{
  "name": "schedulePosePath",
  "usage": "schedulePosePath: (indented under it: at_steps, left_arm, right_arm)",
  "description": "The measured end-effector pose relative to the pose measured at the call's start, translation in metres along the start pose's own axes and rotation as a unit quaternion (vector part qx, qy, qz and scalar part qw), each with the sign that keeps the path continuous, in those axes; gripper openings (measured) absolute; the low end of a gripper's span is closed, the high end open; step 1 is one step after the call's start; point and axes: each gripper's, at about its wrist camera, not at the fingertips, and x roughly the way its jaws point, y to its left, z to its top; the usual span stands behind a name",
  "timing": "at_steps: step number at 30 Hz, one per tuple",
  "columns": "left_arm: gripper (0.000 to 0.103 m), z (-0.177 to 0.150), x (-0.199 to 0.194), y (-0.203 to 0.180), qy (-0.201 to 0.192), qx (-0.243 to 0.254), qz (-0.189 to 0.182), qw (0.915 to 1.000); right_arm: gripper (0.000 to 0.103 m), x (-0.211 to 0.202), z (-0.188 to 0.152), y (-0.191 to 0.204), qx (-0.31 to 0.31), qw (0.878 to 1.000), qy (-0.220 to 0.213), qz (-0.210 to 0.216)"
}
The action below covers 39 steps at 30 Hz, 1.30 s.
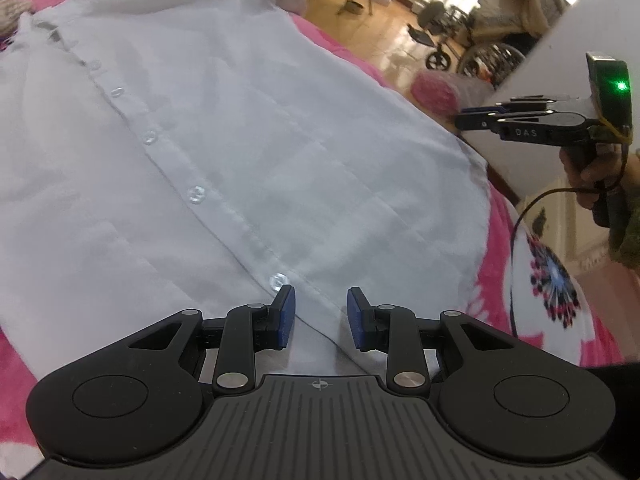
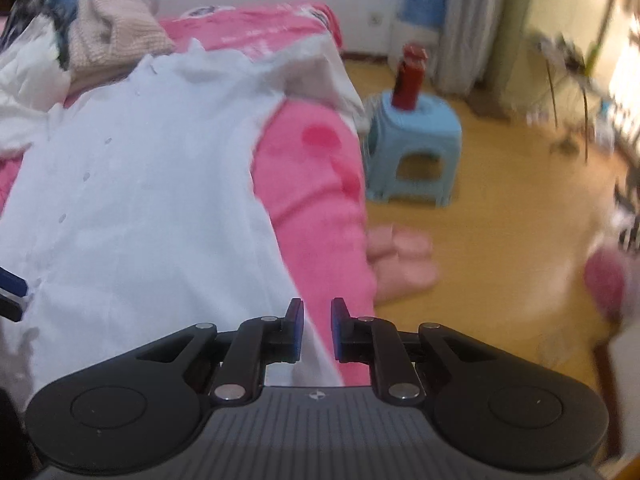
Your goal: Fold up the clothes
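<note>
A white button-up shirt (image 1: 240, 140) lies spread front-up on a pink bedspread (image 1: 494, 280), its row of clear buttons running diagonally. My left gripper (image 1: 322, 314) hovers over the hem end of the button strip, pads apart, nothing pinched between them. A hand holds my right gripper (image 1: 460, 118) in the air beyond the shirt's right edge. In the right wrist view the right gripper (image 2: 317, 328) hangs over the shirt (image 2: 140, 200) where its side edge meets the bedspread (image 2: 320, 184). Its pads stand a narrow gap apart with nothing in it. A fingertip (image 2: 10, 290) of the left gripper shows at the left edge.
A pile of other clothes (image 2: 112, 40) lies at the head of the bed. Beside the bed on the wooden floor stand a light blue stool (image 2: 412, 152) with a red bottle (image 2: 410, 80) and pink slippers (image 2: 400, 256). A wheelchair (image 1: 480, 48) stands further off.
</note>
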Motion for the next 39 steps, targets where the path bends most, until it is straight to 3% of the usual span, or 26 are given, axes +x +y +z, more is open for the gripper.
schedulePosePath:
  at_steps: [5,10,12,14,15,21,24,26,28,30,32,36,39]
  left_arm:
    - [0.028,0.011,-0.012,0.015,-0.029,-0.009,0.013,0.9995]
    - [0.028,0.034,-0.028,0.038,-0.042,-0.009,0.024,0.9988]
    - [0.03,0.047,-0.032,0.048,-0.042,-0.008,0.02,0.9989]
    - [0.033,0.061,-0.034,0.057,-0.048,0.003,0.025,0.9985]
    - [0.033,0.07,-0.033,0.061,-0.053,0.005,0.028,0.9982]
    - [0.033,0.099,-0.019,0.09,-0.098,-0.049,0.032,0.9935]
    - [0.033,0.098,-0.008,0.101,-0.097,-0.076,0.034,0.9918]
    - [0.033,0.095,-0.003,0.105,-0.093,-0.08,0.036,0.9918]
    - [0.033,0.092,0.002,0.108,-0.087,-0.085,0.039,0.9918]
    - [0.033,0.087,0.004,0.114,-0.08,-0.093,0.035,0.9918]
    - [0.033,0.084,0.005,0.118,-0.074,-0.098,0.035,0.9918]
    - [0.033,0.082,0.007,0.124,-0.075,-0.108,0.028,0.9909]
    - [0.033,0.081,0.006,0.123,-0.077,-0.109,0.027,0.9907]
  right_arm:
    - [0.017,0.031,0.057,0.028,-0.028,0.999,-0.018,0.008]
    - [0.017,0.046,0.131,0.018,0.059,0.996,0.011,0.072]
    - [0.025,0.047,0.158,0.005,0.111,0.989,0.022,0.094]
    - [0.039,0.051,0.186,-0.005,0.147,0.983,0.021,0.107]
    - [0.041,0.054,0.199,-0.008,0.153,0.982,0.015,0.108]
    - [0.046,0.102,0.263,0.014,0.093,0.992,-0.018,0.087]
    - [0.046,0.143,0.282,0.043,0.016,0.996,-0.011,0.083]
    - [0.046,0.168,0.288,0.059,-0.046,0.998,-0.009,0.035]
    - [0.047,0.189,0.293,0.061,-0.069,0.997,-0.013,-0.019]
    - [0.053,0.204,0.299,0.047,-0.03,0.999,-0.002,-0.023]
    - [0.077,0.22,0.304,0.035,0.001,1.0,0.022,-0.01]
    - [0.079,0.25,0.307,0.021,0.019,0.996,0.08,-0.018]
    - [0.08,0.256,0.303,0.003,0.074,0.993,0.091,-0.033]
